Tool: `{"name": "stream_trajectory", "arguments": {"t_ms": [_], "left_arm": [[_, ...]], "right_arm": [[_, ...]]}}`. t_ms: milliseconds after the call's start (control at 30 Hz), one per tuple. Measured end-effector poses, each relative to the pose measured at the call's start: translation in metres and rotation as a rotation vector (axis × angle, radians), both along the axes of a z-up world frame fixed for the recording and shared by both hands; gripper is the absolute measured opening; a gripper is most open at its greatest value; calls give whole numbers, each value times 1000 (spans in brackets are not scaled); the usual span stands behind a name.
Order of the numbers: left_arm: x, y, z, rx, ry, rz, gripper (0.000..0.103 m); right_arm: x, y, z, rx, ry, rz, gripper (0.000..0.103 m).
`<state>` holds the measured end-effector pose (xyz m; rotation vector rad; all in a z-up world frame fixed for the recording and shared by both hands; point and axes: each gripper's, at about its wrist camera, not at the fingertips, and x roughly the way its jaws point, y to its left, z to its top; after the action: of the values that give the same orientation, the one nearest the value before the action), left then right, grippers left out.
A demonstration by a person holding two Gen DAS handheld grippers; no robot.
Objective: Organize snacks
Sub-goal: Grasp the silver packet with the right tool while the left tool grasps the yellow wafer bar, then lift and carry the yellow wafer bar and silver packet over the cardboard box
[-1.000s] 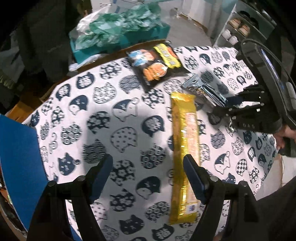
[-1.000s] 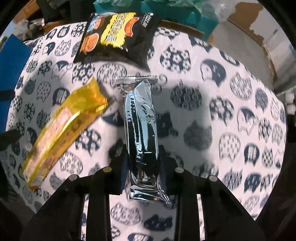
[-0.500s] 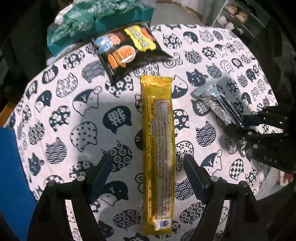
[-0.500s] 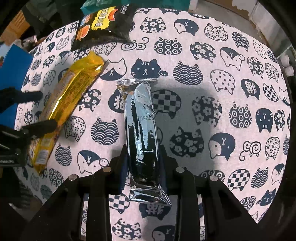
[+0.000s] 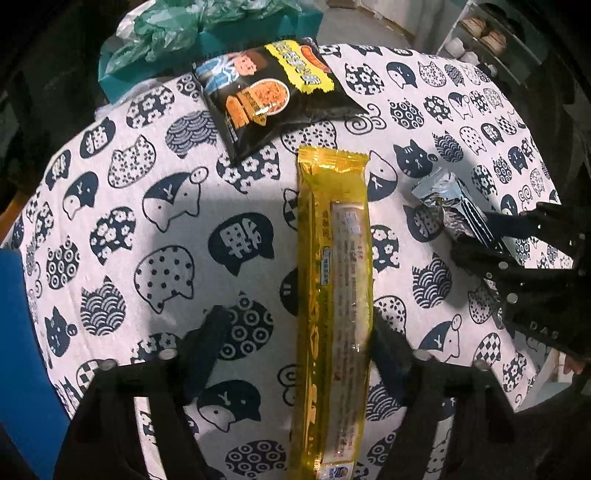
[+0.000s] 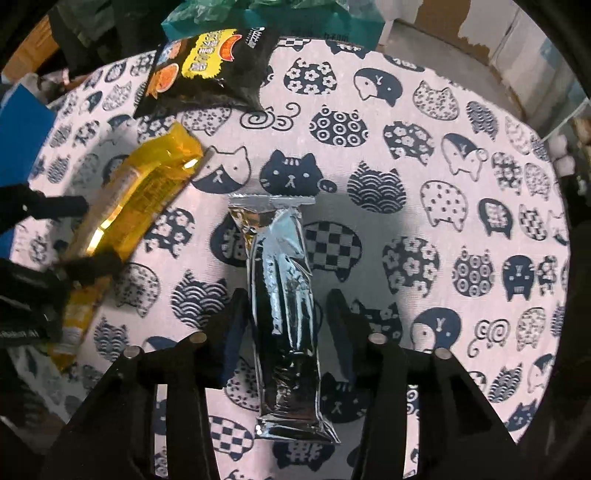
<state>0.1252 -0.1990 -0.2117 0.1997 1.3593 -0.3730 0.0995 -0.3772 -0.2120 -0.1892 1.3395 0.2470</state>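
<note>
A long yellow snack pack [image 5: 334,295] lies lengthwise on the cat-print tablecloth [image 5: 155,221], between the jaws of my open left gripper [image 5: 299,332], close to the right finger. It also shows in the right wrist view [image 6: 125,210]. A silver foil pack [image 6: 282,295] lies between the jaws of my right gripper [image 6: 286,314], which stand slightly apart from it. The foil pack [image 5: 443,206] and right gripper [image 5: 517,266] show at the right of the left wrist view. A black snack bag [image 5: 269,92] lies at the far side, also in the right wrist view [image 6: 207,62].
A teal box with green plastic [image 5: 207,33] stands beyond the table's far edge. A blue object [image 5: 18,350] lies at the left edge. Shelves with small items [image 5: 480,33] stand at the far right.
My left gripper has closed in over the yellow pack, which now lies between its jaws. My right gripper's jaws have opened, releasing the silver pack onto the cloth.
</note>
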Motion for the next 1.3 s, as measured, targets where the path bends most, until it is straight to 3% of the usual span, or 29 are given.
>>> {"name": "stream_trajectory", "arguments": {"t_ms": [133, 267, 633, 967, 1300], "left_arm": [[-4, 1, 2, -13, -1, -25, 34], [-14, -6, 6, 14, -16, -37, 30], [-39, 16, 41, 22, -60, -1, 29], [-58, 45, 87, 21, -138, 11, 29], [-78, 72, 125, 2, -233, 17, 29]], "right_arm": [[-6, 21, -3, -15, -17, 2, 30], [-1, 33, -4, 17, -5, 1, 29], [-15, 56, 56, 69, -46, 20, 28], [-21, 52, 79, 136, -69, 19, 28], [-28, 91, 124, 174, -160, 70, 28]]}}
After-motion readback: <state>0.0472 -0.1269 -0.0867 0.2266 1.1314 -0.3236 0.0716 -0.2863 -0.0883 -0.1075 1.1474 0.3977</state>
